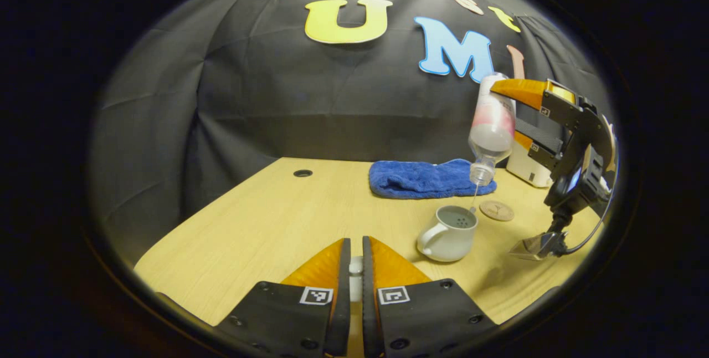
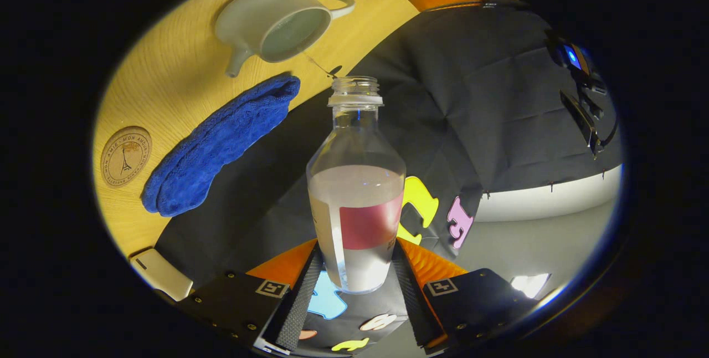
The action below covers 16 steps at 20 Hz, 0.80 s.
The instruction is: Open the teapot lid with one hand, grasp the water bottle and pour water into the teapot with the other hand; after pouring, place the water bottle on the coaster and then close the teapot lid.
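Right claw clamps upended bottle above teapot; left claw pinching, prob. lid.

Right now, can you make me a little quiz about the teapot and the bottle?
1. True or false: the teapot has its lid on.
2. What lies behind the teapot? A) blue towel B) red book C) green ball
3. Fill in: the right gripper tips the ____ over the teapot.

Key: 1 false. 2 A. 3 water bottle; a thin stream falls from its mouth while the coaster waits.
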Each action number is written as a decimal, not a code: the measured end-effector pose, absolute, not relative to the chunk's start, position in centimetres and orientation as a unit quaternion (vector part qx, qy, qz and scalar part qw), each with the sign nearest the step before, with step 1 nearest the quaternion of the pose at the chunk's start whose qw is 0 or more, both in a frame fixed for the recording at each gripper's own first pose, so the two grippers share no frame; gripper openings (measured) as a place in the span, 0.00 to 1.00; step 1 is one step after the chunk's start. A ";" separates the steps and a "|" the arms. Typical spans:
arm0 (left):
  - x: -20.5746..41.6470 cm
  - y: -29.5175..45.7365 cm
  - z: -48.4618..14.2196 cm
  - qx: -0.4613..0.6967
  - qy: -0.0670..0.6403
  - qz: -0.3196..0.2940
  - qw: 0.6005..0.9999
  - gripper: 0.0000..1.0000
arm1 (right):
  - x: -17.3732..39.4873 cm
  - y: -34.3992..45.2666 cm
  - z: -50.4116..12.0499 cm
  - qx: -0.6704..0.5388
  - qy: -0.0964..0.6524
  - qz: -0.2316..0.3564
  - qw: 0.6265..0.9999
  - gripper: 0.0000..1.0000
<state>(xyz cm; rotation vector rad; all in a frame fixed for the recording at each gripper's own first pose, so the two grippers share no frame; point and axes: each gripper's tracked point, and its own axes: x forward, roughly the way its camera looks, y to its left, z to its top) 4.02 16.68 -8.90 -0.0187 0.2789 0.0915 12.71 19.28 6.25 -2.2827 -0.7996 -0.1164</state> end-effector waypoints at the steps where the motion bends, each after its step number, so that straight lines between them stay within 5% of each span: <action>1: 4.0 16.6 -9.0 -0.010 0.139 0.045 0.989 0.17 | 12.8 19.3 6.0 -0.883 -0.308 -0.042 0.352 0.75; 3: 3.9 16.6 -8.9 -0.013 0.138 0.045 0.989 0.16 | 13.5 18.6 5.3 -0.878 -0.282 -0.025 0.385 0.75; 10: 4.1 16.7 -9.0 -0.018 0.137 0.046 0.989 0.17 | 15.6 15.1 0.0 -0.763 -0.136 0.072 0.628 0.76; 16: 4.0 16.4 -8.8 -0.015 0.137 0.044 0.990 0.16 | 15.1 14.5 -2.0 -0.652 -0.072 0.122 0.745 0.76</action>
